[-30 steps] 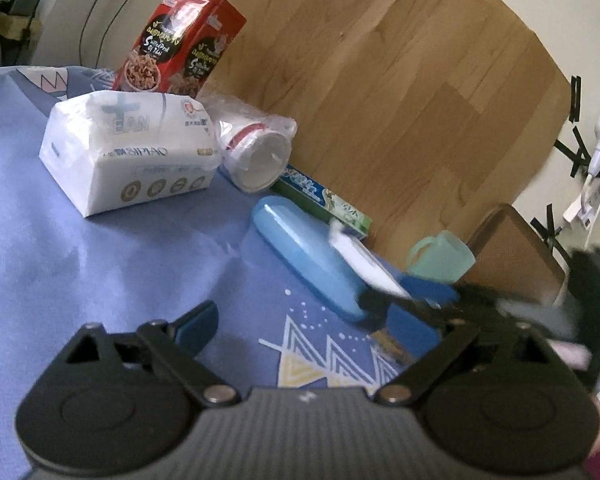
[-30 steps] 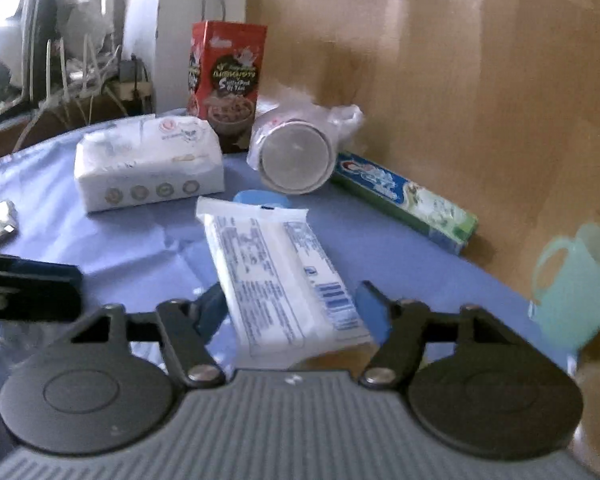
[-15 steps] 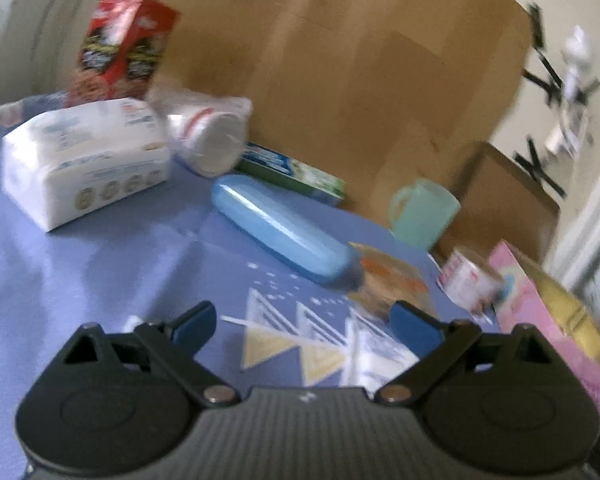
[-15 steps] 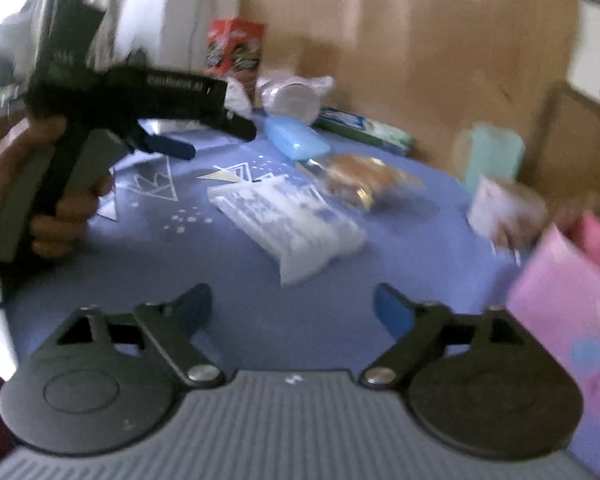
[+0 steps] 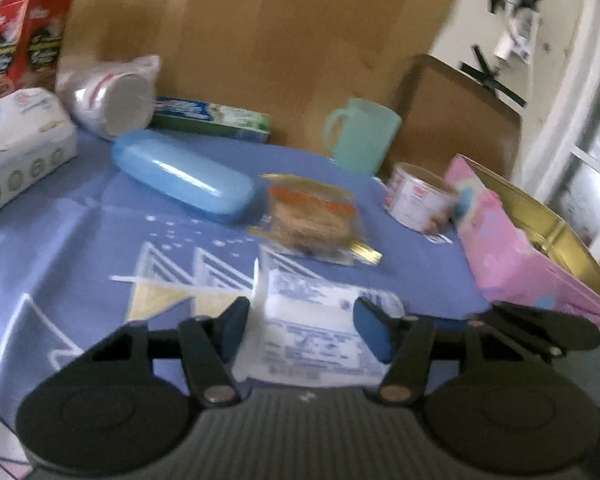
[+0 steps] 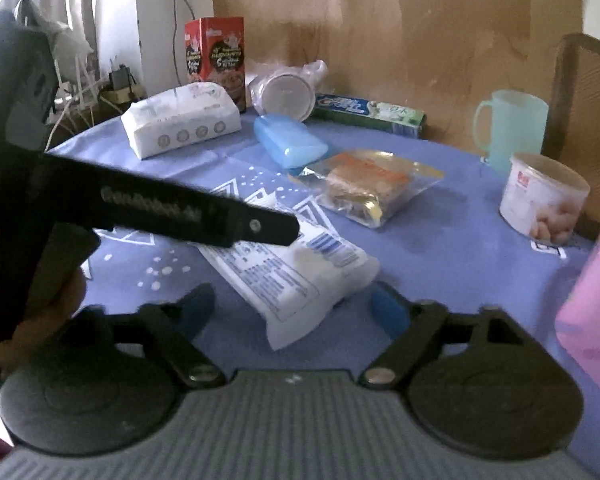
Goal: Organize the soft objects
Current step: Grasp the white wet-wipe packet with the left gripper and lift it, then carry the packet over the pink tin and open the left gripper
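- The white pack [image 5: 313, 322] [image 6: 300, 272] is lying flat on the blue cloth [image 5: 60, 216], near the front edge of the table, with the snack bag [image 5: 313, 220] just behind it.
- The left claw [image 5: 301, 326] is sitting right around the pack, one blue pad on each side of it. The pads are looking very close to the wrapper, but the view's blurry, so I can't tell if they're actually squeezing it or only framing it.
- From the right wrist view the left claw [image 6: 276, 232] is reaching in from the side, with its tip over the pack's far end.
- The right claw [image 6: 292, 312] is hanging wide open just short of the pack, holding nothing. The pack's near corner is poking in between its fingers, with clear gaps either side.
- The pink box [image 5: 531, 248] is sitting off to the right, near the pack but not touching it.
- Further back, the blue case [image 5: 184, 176], mint mug [image 5: 359, 136] and tissue pack [image 5: 16, 144] are sitting well apart from both claws.
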Motion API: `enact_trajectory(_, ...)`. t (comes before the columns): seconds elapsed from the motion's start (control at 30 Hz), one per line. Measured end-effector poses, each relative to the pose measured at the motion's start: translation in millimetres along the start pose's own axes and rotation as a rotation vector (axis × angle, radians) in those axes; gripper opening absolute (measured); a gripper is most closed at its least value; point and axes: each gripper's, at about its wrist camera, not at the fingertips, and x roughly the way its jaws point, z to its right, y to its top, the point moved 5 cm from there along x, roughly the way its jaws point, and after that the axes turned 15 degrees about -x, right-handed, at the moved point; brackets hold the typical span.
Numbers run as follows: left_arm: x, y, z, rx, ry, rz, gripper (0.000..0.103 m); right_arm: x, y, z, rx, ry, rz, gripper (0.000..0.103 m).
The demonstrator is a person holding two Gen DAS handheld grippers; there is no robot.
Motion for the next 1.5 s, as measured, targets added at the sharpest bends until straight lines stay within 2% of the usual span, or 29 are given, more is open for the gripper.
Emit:
enact_trajectory(0.07, -1, -8, 10, 0.021, -0.008, -0.006, 0.057, -8, -6, 2, -0.012, -0.019, 0.003, 0.063)
enact_trajectory(0.17, -1, -24, 32, 0.066, -0.059, -0.046, 0.057, -29, -22, 6, -0.002, -0.041, 0.009, 0.062)
enact_trajectory(0.27, 1, -41, 58, 0.135, -0.131, -0.101, 0.057, -58, -45, 10, 0.017, -0.098, 0.018, 0.062)
enact_trajectory(0.43, 12, -72, 115, 0.272, -0.267, -0.221, 0.057, -113, -95, 31, 0.132, -0.238, 0.032, 0.062)
enact_trajectory(0.53, 19, -93, 150, 0.365, -0.323, -0.264, 0.059, -139, -119, 35, 0.186, -0.34, 0.037, 0.06)
enact_trajectory(0.63, 23, -108, 181, 0.433, -0.36, -0.285, 0.059, -157, -136, 41, 0.229, -0.426, 0.045, 0.06)
enact_trajectory(0.7, 23, -108, 196, 0.435, -0.397, -0.291, 0.059, -170, -144, 45, 0.253, -0.479, 0.072, 0.06)
enact_trajectory(0.87, 8, -86, 237, 0.468, -0.484, -0.197, 0.059, -196, -134, 59, 0.175, -0.625, 0.163, 0.06)
enact_trajectory(1.07, 17, -57, 287, 0.48, -0.519, -0.082, 0.06, -202, -115, 111, 0.166, -0.727, 0.222, 0.06)
enact_trajectory(1.13, 28, -51, 302, 0.483, -0.523, -0.057, 0.065, -197, -111, 131, 0.184, -0.751, 0.225, 0.06)
enact_trajectory(1.17, 33, -50, 308, 0.487, -0.521, -0.042, 0.072, -196, -111, 136, 0.188, -0.764, 0.225, 0.06)
enact_trajectory(1.2, 39, -49, 316, 0.499, -0.513, -0.017, 0.085, -193, -112, 139, 0.193, -0.781, 0.221, 0.06)
enact_trajectory(1.27, 55, -51, 332, 0.548, -0.479, 0.027, 0.101, -176, -109, 158, 0.198, -0.816, 0.185, 0.061)
enact_trajectory(1.3, 68, -52, 335, 0.569, -0.434, 0.048, 0.101, -161, -109, 172, 0.19, -0.85, 0.147, 0.061)
enact_trajectory(1.37, 87, -53, 333, 0.555, -0.357, 0.023, 0.095, -147, -114, 182, 0.205, -0.891, 0.101, 0.061)
enact_trajectory(1.43, 90, -51, 321, 0.494, -0.353, -0.013, 0.094, -146, -119, 192, 0.282, -0.874, 0.106, 0.061)
enact_trajectory(1.5, 87, -50, 310, 0.483, -0.341, 0.0, 0.095, -155, -121, 187, 0.296, -0.871, 0.156, 0.061)
